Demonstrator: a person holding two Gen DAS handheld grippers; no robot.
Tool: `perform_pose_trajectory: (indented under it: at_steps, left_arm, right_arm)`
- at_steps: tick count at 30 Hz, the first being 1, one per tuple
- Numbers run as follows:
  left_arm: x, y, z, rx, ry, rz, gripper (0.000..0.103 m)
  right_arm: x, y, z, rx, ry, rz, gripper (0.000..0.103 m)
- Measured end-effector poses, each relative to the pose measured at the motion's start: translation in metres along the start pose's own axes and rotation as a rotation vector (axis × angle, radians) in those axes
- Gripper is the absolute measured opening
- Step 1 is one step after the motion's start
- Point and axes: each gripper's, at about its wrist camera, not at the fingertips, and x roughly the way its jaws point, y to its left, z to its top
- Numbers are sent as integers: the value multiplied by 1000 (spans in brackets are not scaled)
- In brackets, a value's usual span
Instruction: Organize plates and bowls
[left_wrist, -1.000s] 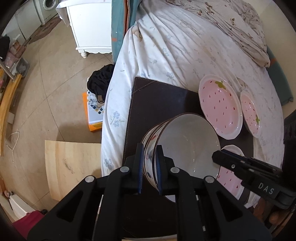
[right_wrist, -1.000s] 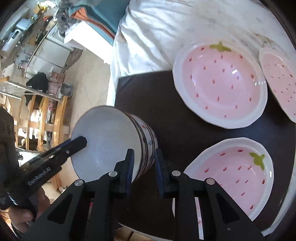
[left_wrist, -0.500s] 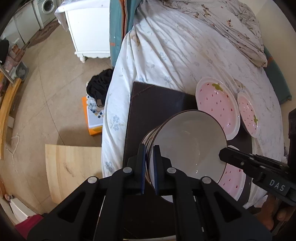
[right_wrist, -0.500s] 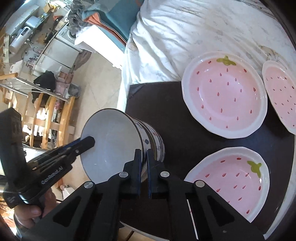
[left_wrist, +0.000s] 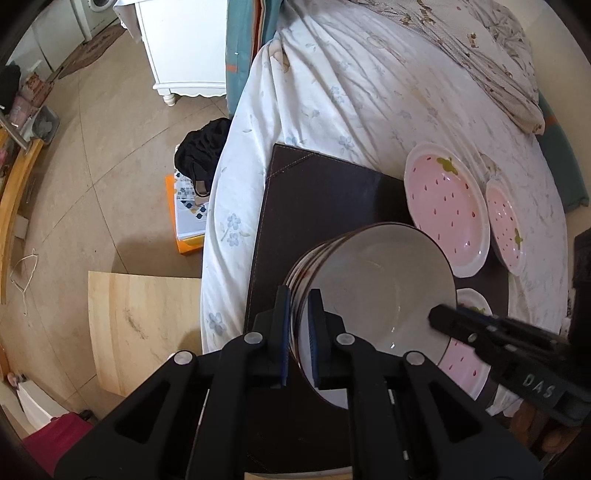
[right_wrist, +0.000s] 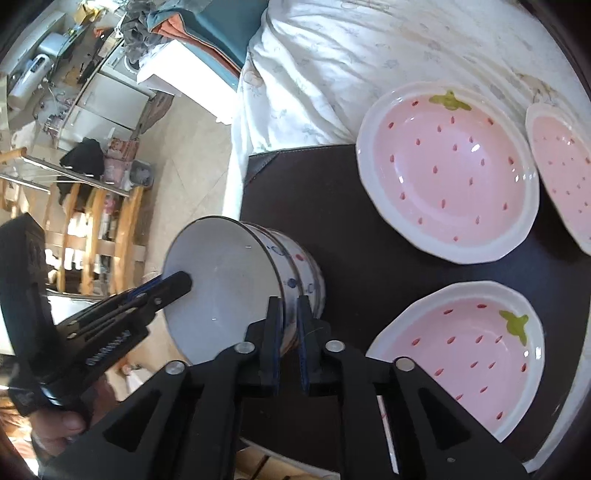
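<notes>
The left claw (left_wrist: 298, 332) is squeezing the rim of a stack of white bowls (left_wrist: 373, 291), one finger inside the top bowl and one outside. The right claw (right_wrist: 288, 341) is pinching the other side of the same stack (right_wrist: 236, 280), its fingers close together on the rims. The bowls are sitting nested and tipped on their side over a dark mat (left_wrist: 325, 206) that is lying on a bed (left_wrist: 369, 92); I cannot tell if the stack is touching the mat. Three pink strawberry plates are lying nearby: a big plate (right_wrist: 447, 170) at the far side, a near plate (right_wrist: 469, 350) by the right claw, and an edge plate (right_wrist: 565, 166) just beside the big one.
</notes>
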Motion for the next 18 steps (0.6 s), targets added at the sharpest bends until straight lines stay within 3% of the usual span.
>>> perform_pose_trajectory:
  at_steps: [3,8,18]
  left_arm:
    - [4,-1,2,8,0,12,8]
    - [3,10,8,-83,19,-42,8]
    - [4,-4,11,-26,-3,-7,9]
  right_arm:
    - [12,-5,0,32,31,36,20]
    - [14,-15,7,121,73,90,20]
    - [21,-29,11,194,109,120,18]
